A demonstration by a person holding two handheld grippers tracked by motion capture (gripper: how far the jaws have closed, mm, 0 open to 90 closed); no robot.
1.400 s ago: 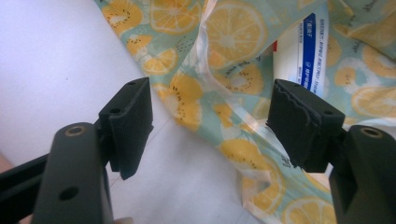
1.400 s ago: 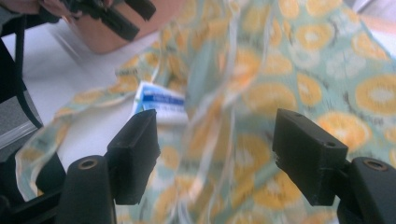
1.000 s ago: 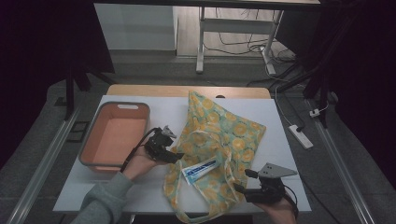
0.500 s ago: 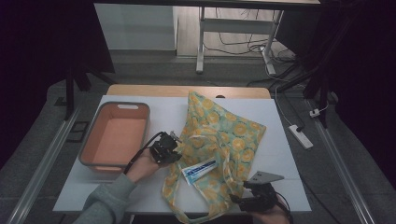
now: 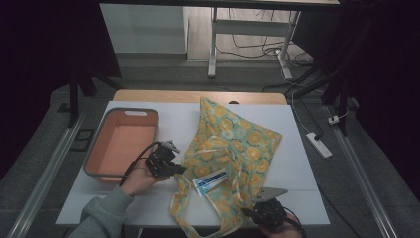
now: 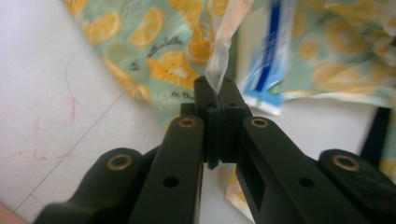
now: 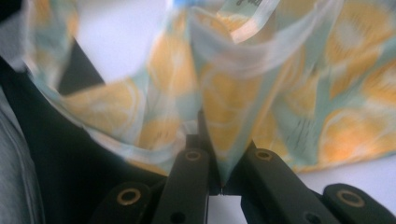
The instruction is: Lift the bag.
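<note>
I hold a claw in each hand. My left claw (image 5: 174, 167) is in the middle left of the high view, at the left edge of the bag (image 5: 237, 148). In the left gripper view its jaws are pressed together on a thin pale strap (image 6: 223, 42) of the bag. I think I pinch it there so I can lift that side up.

My right claw (image 5: 252, 212) is at the bottom of the high view, right of the middle. It is at the near edge of the bag. In the right gripper view its jaws are pinching a fold of the orange-print cloth (image 7: 224, 116). With both sides held, I think I can pull the bag's mouth open.

The bag lies in the middle of the white surface (image 5: 307, 163). Its far end points to the top of the frame. A tube (image 5: 210, 179) in white and blue lies at the bag's near opening, between my two claws. I cannot tell if it is on the cloth or partly inside.

An orange tray (image 5: 105, 144) sits to the left of the bag, just beside my left hand (image 5: 141, 177). Nothing lies in it. Maybe the tube should go there, or into the bag, but I am only guessing.
</note>
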